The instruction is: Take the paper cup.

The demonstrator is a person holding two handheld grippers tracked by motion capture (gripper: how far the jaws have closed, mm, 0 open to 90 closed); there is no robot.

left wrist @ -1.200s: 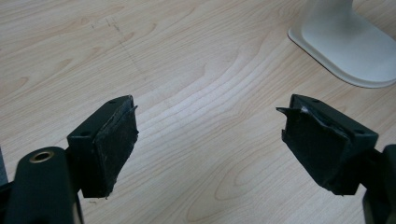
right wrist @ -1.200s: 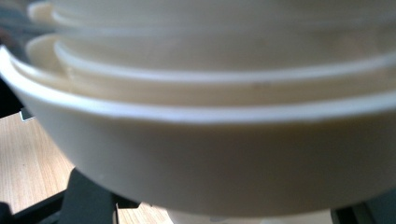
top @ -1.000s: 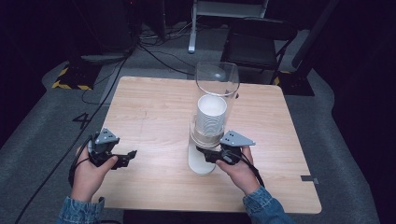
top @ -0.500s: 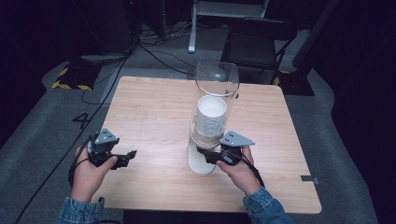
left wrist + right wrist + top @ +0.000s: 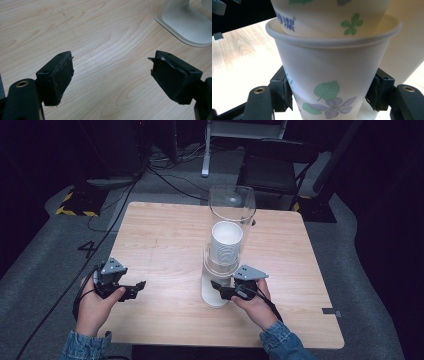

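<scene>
Gripping the lowest cup (image 5: pixel 329 82) of the stack, my right tongs (image 5: pixel 223 290) are clamped on its flowered wall, the pads having just eased a touch; it hangs under the dispenser (image 5: pixel 220 265) at the near middle of the tabletop (image 5: pixel 165 235), another cup (image 5: pixel 332 15) nested inside it. My left tongs (image 5: pixel 136 289) rest near the front left edge, spread wide with nothing between them. Farther off, the clear tube (image 5: pixel 232 202) stands tall above the stack.
</scene>
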